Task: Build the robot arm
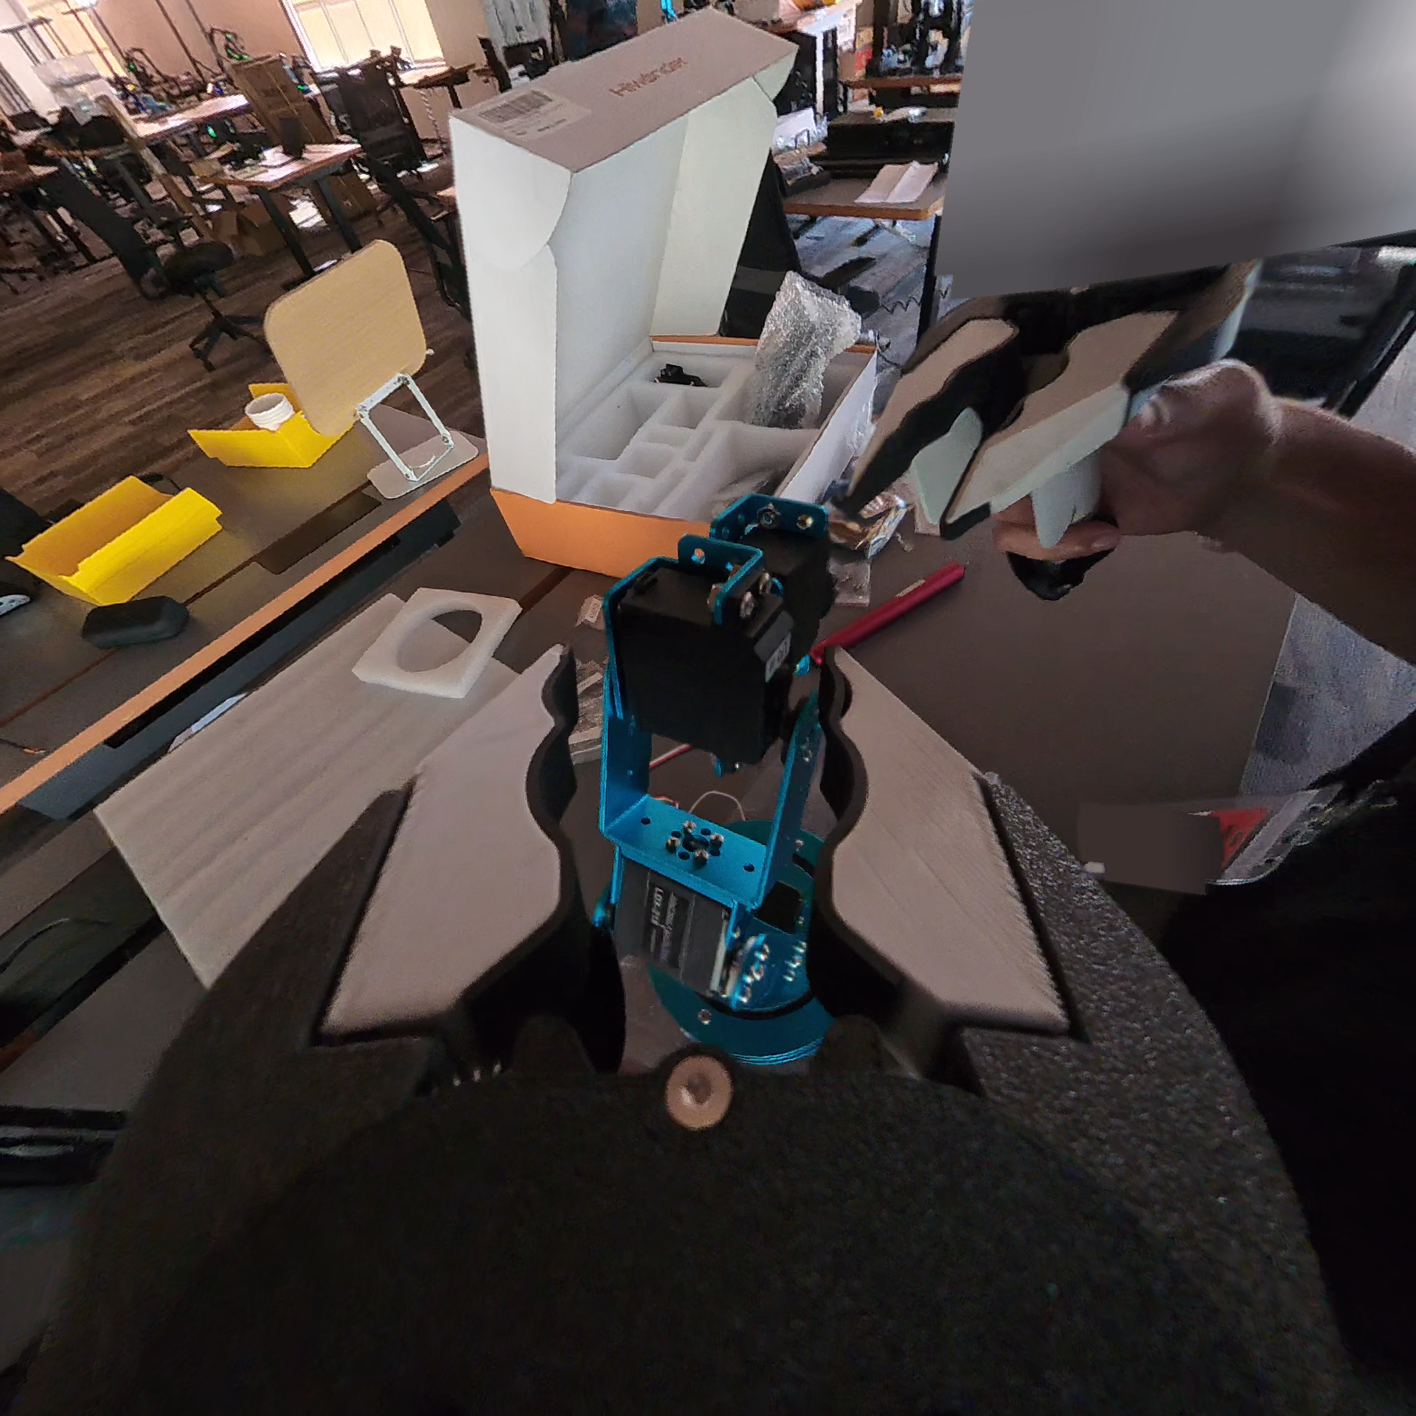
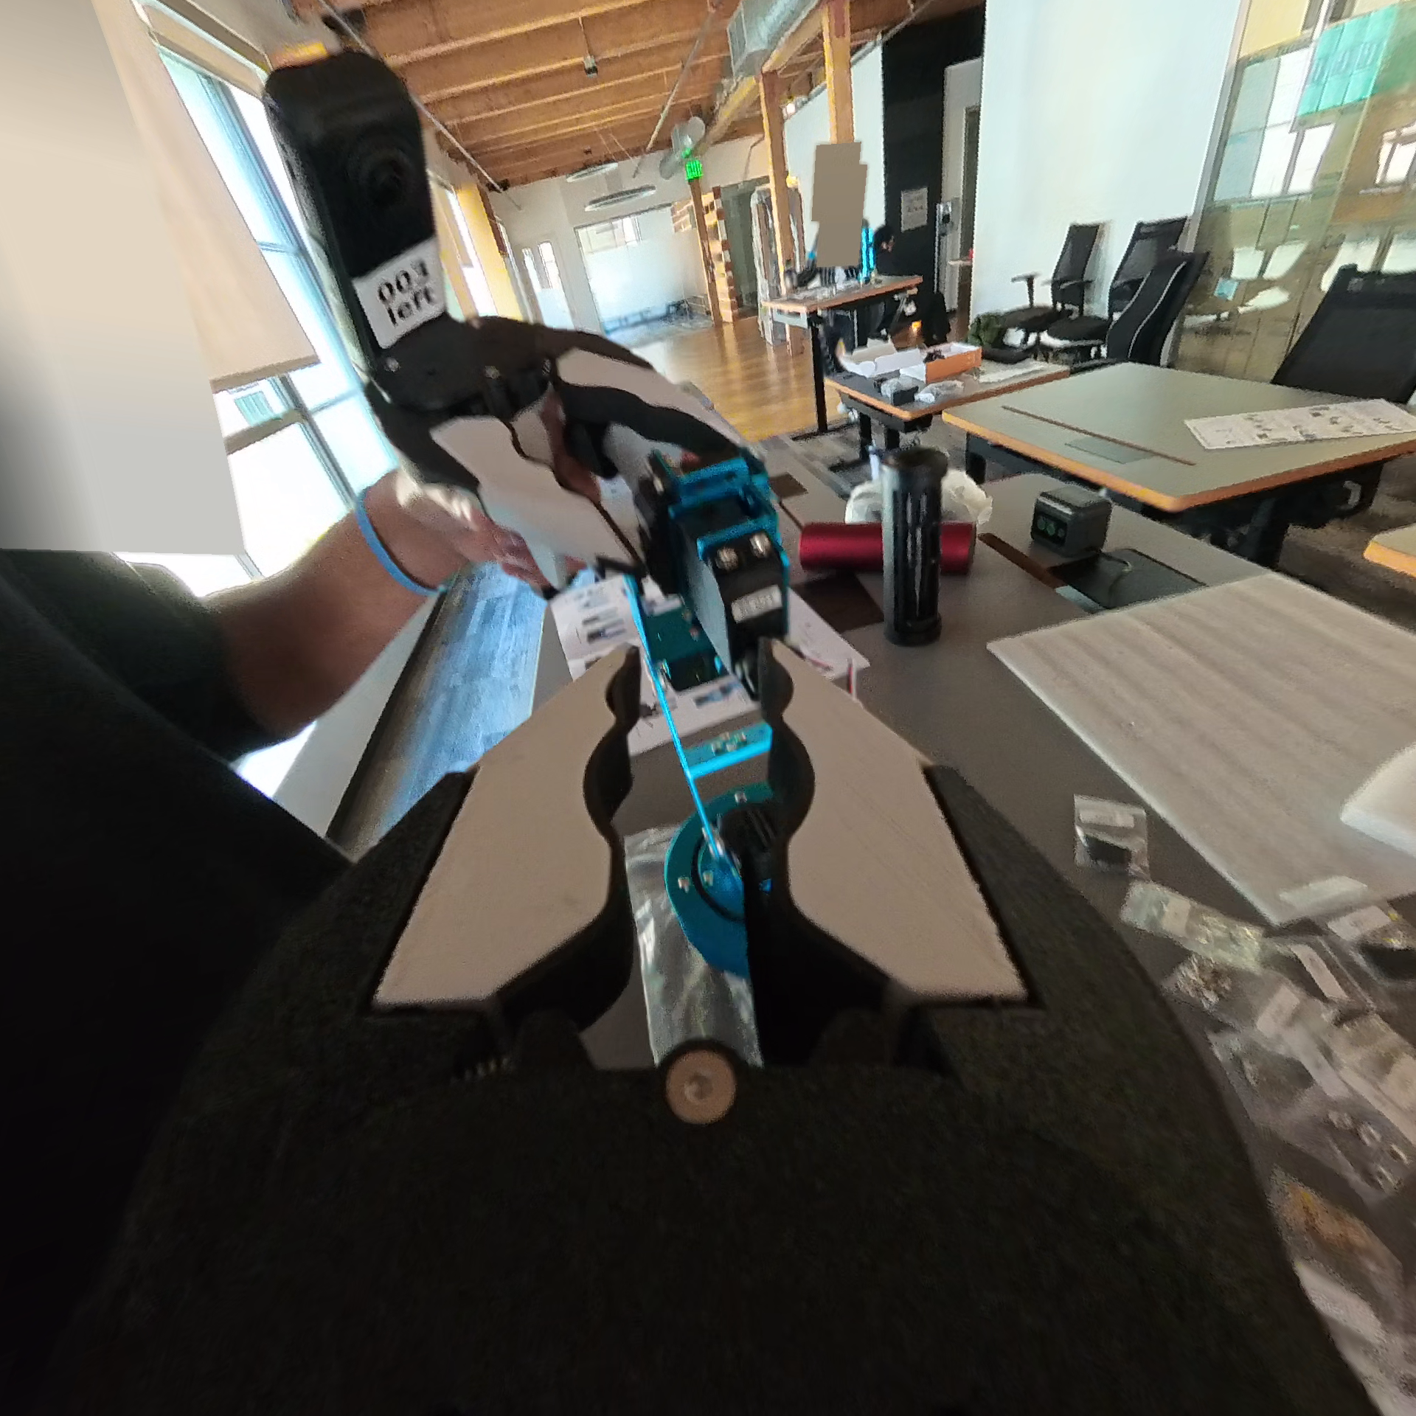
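The blue bracket [image 1: 705, 766], a jointed frame carrying black servos [image 1: 689, 659], is seen standing on its round base [image 1: 774, 1027] on the dark table [image 1: 1034, 689]. It is flanked by the left gripper [image 1: 697, 667], whose jaws are set close on either side of its upper servo. A thin gap is seen at one finger, so whether the bracket is clamped cannot be told. The right gripper [image 2: 703, 655] is held with its jaws apart, nothing being pinched between them. In the left wrist view one of its fingertips [image 1: 854, 498] is seen just beside the bracket's top, with the hand [image 1: 1165, 460] around its handle farther to the right.

Behind the bracket, in the left wrist view, a white box [image 1: 613, 268] is stood open, its foam tray divided into compartments and a bubble-wrap bundle [image 1: 804, 352] stuck in the far one. A foam sheet [image 1: 253, 804] is laid left of the bracket, and a foam piece [image 1: 437, 636] with a cut-out hole lies on the sheet's far corner. A red rod [image 1: 889, 605] is laid just right of the bracket.

In the right wrist view a black can [image 2: 912, 536] is stood right of the bracket, a red cylinder [image 2: 843, 545] lies behind it, and small bags [image 2: 1195, 942] of parts are scattered nearer, to the right.
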`<state>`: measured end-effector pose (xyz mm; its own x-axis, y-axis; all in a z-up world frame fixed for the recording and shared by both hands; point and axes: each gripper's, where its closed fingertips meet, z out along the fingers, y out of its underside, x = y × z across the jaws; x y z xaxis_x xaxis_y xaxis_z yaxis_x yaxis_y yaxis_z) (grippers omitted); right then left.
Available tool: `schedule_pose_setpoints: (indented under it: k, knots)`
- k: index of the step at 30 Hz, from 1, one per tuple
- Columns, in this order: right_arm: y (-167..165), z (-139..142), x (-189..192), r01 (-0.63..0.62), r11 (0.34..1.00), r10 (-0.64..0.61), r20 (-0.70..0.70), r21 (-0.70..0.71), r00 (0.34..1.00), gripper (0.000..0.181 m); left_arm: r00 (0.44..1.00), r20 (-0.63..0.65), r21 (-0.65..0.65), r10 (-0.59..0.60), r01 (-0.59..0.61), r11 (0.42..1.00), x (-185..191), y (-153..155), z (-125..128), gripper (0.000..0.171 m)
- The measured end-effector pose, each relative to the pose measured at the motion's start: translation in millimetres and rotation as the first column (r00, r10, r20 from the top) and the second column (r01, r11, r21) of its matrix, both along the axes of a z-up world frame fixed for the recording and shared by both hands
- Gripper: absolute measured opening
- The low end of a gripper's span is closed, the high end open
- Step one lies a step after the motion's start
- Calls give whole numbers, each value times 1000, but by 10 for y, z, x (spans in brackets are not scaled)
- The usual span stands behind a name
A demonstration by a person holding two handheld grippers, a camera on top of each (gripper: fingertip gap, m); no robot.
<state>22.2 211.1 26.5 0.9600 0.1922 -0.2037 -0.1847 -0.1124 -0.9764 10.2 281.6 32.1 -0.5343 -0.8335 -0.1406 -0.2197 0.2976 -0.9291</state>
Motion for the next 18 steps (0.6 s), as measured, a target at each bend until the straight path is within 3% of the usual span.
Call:
schedule_pose_setpoints:
  k: [2, 4, 7, 10, 13, 18]
  knots:
    - [-173, -270, 102, 6, 997, -4, 24, -82, 1000, 29, 1000, -3, -46, 17, -17, 999, -83, 39, 4, 64]
    - [-370, -804, 159, 1, 967, 18, 75, -254, 997, 31, 999, 3, -84, 54, -54, 995, -173, 102, -1, 64]
    - [-520, -1583, 14, -71, 880, 110, 57, -469, 992, 22, 995, -6, -157, 96, -96, 983, -338, 160, -45, 63]
    - [-487, -2108, -173, -95, 803, 176, 81, -588, 981, 13, 987, -29, -206, 158, -160, 965, -508, 240, -168, 59]
    - [-409, -2392, -194, -40, 770, 193, 173, -637, 966, 3, 970, -81, -260, 228, -241, 935, -713, 326, -382, 54]
    - [-299, -2588, -224, -37, 727, 245, 209, -686, 947, 1, 933, -213, -318, 289, -346, 883, -1021, 344, -905, 54]
